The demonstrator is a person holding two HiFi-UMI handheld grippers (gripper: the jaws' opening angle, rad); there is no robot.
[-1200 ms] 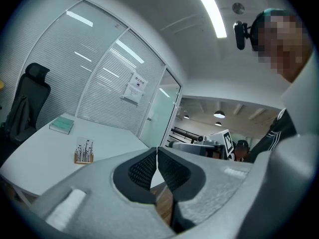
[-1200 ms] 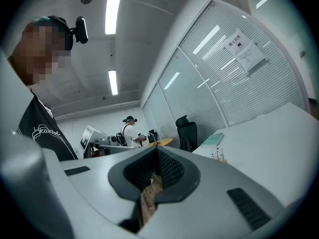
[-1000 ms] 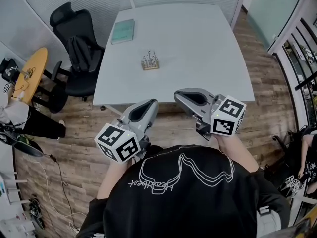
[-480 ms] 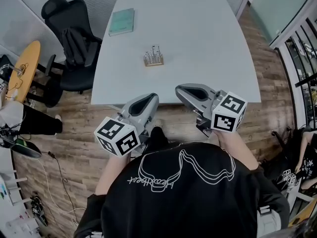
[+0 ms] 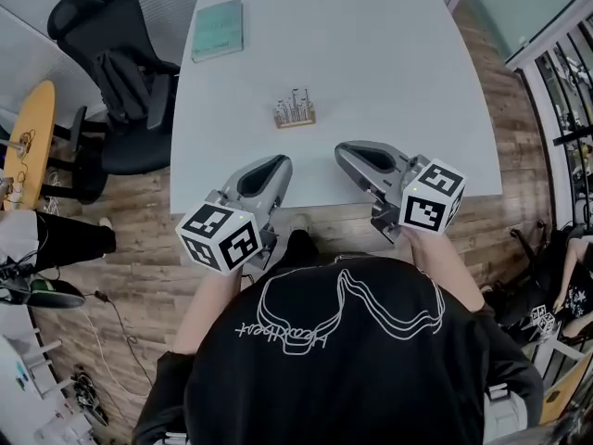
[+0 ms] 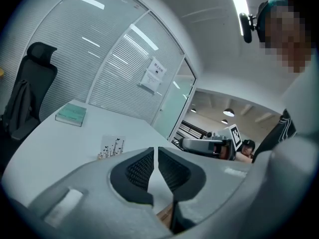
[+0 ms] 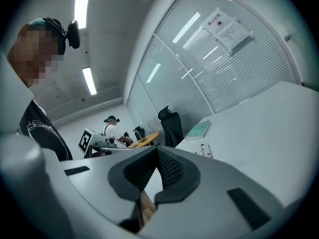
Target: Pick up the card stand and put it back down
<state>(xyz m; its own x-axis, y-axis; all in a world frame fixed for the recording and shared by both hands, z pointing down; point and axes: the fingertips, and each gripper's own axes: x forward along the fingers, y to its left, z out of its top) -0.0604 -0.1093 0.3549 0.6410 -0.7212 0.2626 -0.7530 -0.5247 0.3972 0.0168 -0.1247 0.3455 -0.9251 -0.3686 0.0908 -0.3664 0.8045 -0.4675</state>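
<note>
Head view, with both gripper views. The card stand [image 5: 295, 111] sits on the white counter [image 5: 371, 54], around mid-depth and left of centre. It lies ahead of the two grippers and clear of both. Its wooden base [image 5: 295, 121] has its long axis running left to right in the head view, roughly parallel to the near counter edge. The stand holds pale cards [image 5: 295, 103] with dark print. They stand upright, their faces turned toward the near edge.

The left gripper [image 5: 277, 162] is above the near edge of the counter. Its jaws are together with nothing between them, as the left gripper view shows. The right gripper [image 5: 343, 149] is beside it, jaws likewise pressed together and empty. Each carries a marker cube [image 5: 220, 239] at the rear.

A teal book [image 5: 219, 30] lies flat near the far-left corner, well apart from the stand. A black office chair [image 5: 109, 63] stands left of the counter.
</note>
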